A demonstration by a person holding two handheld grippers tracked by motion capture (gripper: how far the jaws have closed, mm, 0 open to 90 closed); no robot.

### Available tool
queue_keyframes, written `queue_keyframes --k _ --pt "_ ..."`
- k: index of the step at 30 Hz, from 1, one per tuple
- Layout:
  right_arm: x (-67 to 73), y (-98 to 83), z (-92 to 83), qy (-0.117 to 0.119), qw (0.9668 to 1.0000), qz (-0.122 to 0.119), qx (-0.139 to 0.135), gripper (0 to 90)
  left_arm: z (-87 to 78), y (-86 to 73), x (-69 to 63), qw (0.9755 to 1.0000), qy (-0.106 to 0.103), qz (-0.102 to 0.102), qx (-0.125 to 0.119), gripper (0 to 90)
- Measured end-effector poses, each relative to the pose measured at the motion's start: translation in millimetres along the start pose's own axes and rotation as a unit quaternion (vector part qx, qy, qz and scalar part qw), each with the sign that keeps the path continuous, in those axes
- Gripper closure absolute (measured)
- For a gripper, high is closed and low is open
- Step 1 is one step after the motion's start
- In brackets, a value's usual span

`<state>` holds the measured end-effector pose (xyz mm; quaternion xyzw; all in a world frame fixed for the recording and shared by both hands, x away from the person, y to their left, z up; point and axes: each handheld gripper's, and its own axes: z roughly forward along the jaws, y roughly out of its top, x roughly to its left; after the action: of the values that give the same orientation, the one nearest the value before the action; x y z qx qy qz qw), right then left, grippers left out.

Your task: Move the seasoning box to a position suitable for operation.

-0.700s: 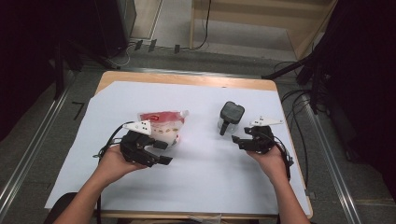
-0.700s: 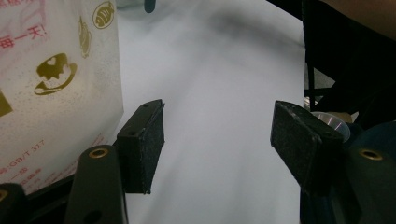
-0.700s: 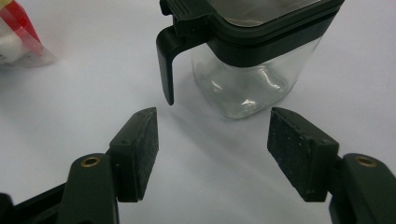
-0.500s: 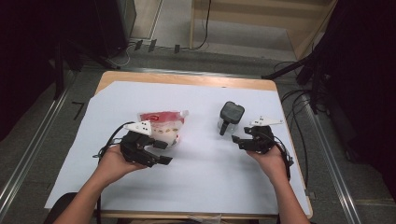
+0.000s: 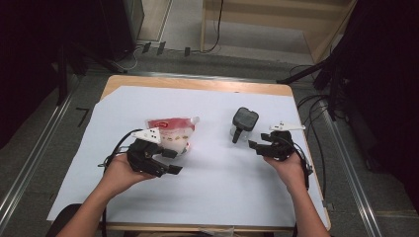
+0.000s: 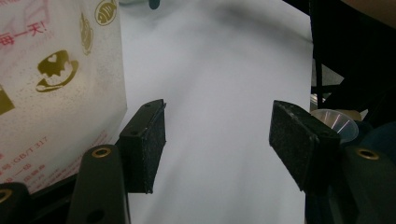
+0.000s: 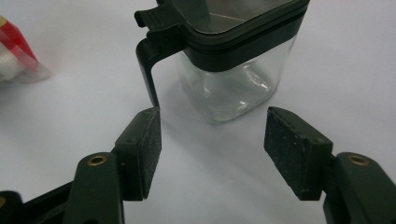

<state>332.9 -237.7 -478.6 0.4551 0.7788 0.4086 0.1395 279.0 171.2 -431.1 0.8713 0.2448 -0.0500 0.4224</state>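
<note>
A clear plastic bag (image 5: 170, 132) with red print and light contents lies left of centre on the white sheet. My left gripper (image 5: 173, 161) sits just in front of it, open, with the bag (image 6: 51, 88) beside its left jaw and nothing between the pads. A small clear glass jar (image 5: 243, 123) with a black flip lid stands right of centre. My right gripper (image 5: 255, 147) points at the jar from the near right, open. The jar (image 7: 233, 60) stands just beyond its fingertips, apart from them.
A white paper sheet (image 5: 212, 197) covers most of the wooden table (image 5: 197, 84). Cables trail from both grippers, and more lie on the floor at the right. Metal rails (image 5: 29, 163) run along both sides of the table.
</note>
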Motion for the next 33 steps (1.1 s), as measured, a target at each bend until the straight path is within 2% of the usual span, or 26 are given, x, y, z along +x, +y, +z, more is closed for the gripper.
queue_keyframes --k 6,8,11,13,17,27,33 --pt "-5.8 1.8 7.6 -0.017 0.9998 -0.008 -0.004 35.8 -0.8 -2.2 -1.3 1.0000 0.001 -0.003 0.001 37.5" --pt "-7.2 2.2 9.2 -0.014 0.9998 -0.011 -0.007 34.1 -1.1 -2.6 -1.8 1.0000 0.001 -0.003 0.002 37.5" --pt "-14.5 2.7 17.0 0.001 1.0000 -0.001 -0.008 31.5 -2.6 -3.4 -3.9 0.9999 -0.007 -0.006 -0.007 37.4" --pt "-16.8 2.6 20.3 0.000 1.0000 -0.003 -0.006 28.3 -3.2 -4.3 -6.1 0.9999 -0.009 -0.008 -0.012 37.3" --pt "-20.2 6.7 27.7 -0.008 0.9999 -0.009 -0.010 24.2 -4.1 -5.9 -6.0 0.9999 -0.006 -0.011 -0.007 37.2" --pt "-25.6 15.1 60.0 0.032 0.9988 -0.034 -0.016 13.0 -3.9 -6.8 -5.2 0.9999 -0.006 -0.012 -0.006 37.2" --pt "-24.9 15.7 68.8 0.034 0.9982 -0.042 -0.023 9.8 -2.0 -6.3 -6.8 0.9999 -0.011 -0.008 -0.001 37.3"
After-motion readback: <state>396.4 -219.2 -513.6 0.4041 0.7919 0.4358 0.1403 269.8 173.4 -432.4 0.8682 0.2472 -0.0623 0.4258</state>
